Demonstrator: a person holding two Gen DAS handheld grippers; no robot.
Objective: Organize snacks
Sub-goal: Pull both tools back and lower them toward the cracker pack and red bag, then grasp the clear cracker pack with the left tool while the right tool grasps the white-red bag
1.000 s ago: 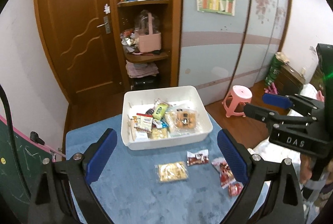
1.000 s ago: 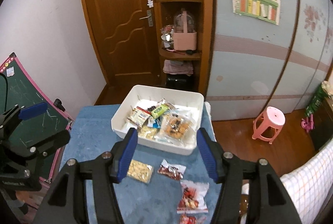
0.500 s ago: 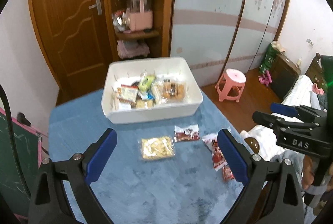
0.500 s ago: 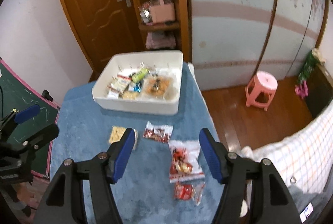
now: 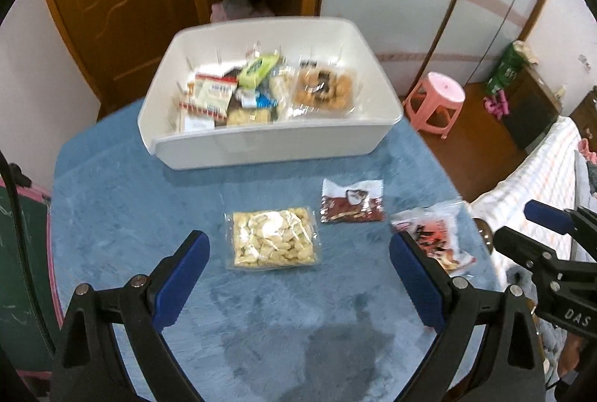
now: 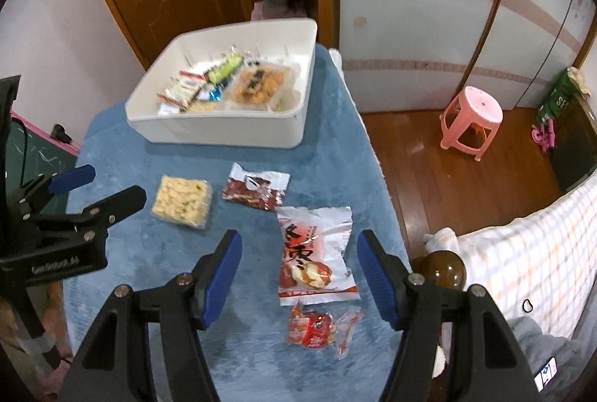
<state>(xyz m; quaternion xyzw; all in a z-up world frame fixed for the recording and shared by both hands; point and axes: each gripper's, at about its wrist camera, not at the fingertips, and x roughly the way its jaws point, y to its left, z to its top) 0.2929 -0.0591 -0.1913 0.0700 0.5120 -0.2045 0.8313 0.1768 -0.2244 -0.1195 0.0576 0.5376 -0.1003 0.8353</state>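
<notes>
Two hand-held grippers with blue-padded black fingers are seen poised above the table, and nothing is held by either. The left gripper (image 5: 298,275) is spread wide with empty jaws, and the clear flat packet of pale yellow crackers (image 5: 274,239) is framed between its fingers, a little ahead of the tips and untouched. The right gripper (image 6: 298,275) is held at a moderate spread, also empty, and the white and red printed snack bag (image 6: 316,254) is seen lying between its pads on the cloth, with no contact visible. Just nearer than that bag, a small crinkled red wrapper (image 6: 321,325) is found, and beyond it, beside the cracker packet, a dark red and white sachet (image 6: 256,190) is laid flat. All four packets are spread on the blue plush tablecloth (image 5: 123,200), well apart from one another except the bag and the small wrapper, which nearly touch. Farther out, toward the far edge of the table, the white rectangular plastic bin (image 5: 268,146) is placed, and a mixed pile of wrapped snacks is already gathered inside it. The task is judged to be partly done: much is stowed, four packets are left outside, and a pickup by each gripper appears to be prepared but not yet begun.
</notes>
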